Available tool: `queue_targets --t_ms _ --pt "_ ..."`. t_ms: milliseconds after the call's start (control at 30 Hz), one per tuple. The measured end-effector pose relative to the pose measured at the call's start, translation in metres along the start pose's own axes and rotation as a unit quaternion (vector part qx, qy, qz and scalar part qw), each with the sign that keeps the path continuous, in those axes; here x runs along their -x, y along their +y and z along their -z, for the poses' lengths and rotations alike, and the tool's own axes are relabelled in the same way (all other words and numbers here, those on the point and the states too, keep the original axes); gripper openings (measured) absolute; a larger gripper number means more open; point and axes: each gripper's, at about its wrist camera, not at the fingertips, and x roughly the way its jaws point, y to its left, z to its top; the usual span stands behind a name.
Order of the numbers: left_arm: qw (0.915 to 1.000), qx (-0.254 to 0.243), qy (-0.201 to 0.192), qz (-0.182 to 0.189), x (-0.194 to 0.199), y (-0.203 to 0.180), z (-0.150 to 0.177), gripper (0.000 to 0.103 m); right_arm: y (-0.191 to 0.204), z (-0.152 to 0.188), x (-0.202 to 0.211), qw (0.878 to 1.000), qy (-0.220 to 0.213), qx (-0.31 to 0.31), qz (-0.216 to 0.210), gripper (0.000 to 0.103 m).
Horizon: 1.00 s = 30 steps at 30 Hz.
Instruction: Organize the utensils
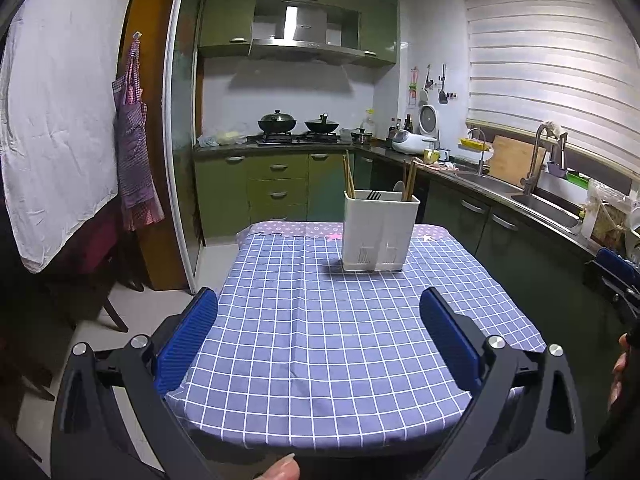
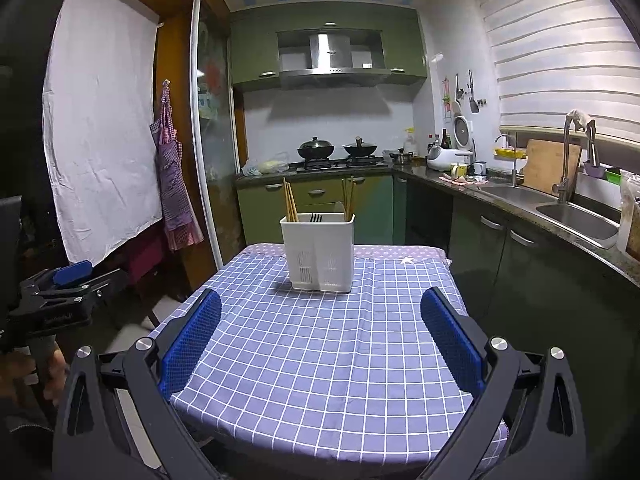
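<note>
A white utensil holder [image 1: 380, 230] [image 2: 318, 252] stands upright near the far edge of the table with the blue checked cloth [image 1: 340, 340] [image 2: 320, 352]. Wooden chopsticks [image 1: 349, 178] [image 2: 290, 204] stick out at its left, more chopsticks [image 1: 410, 178] [image 2: 349, 198] at its right, and dark fork tines [image 1: 374, 196] [image 2: 316, 218] show in the middle. My left gripper [image 1: 318, 304] hovers open over the near part of the table, nothing between its fingers. My right gripper [image 2: 320, 304] is open too, well short of the holder.
Green kitchen cabinets and a stove with two woks [image 1: 296, 124] lie behind the table. A counter with a double sink [image 2: 560, 208] runs along the right. An apron [image 1: 134, 140] hangs at the left, a dark chair [image 1: 100, 280] stands beside the table. The left gripper's body [image 2: 60, 292] shows at the right wrist view's left edge.
</note>
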Motion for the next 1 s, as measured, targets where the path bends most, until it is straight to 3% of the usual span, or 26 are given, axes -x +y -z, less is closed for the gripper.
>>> queue_targets --t_ms 1000 --pt "1.0 0.001 0.002 -0.001 -0.002 -0.003 -0.001 0.096 -0.006 0.004 -0.016 1.0 0.018 0.004 0.0 0.098"
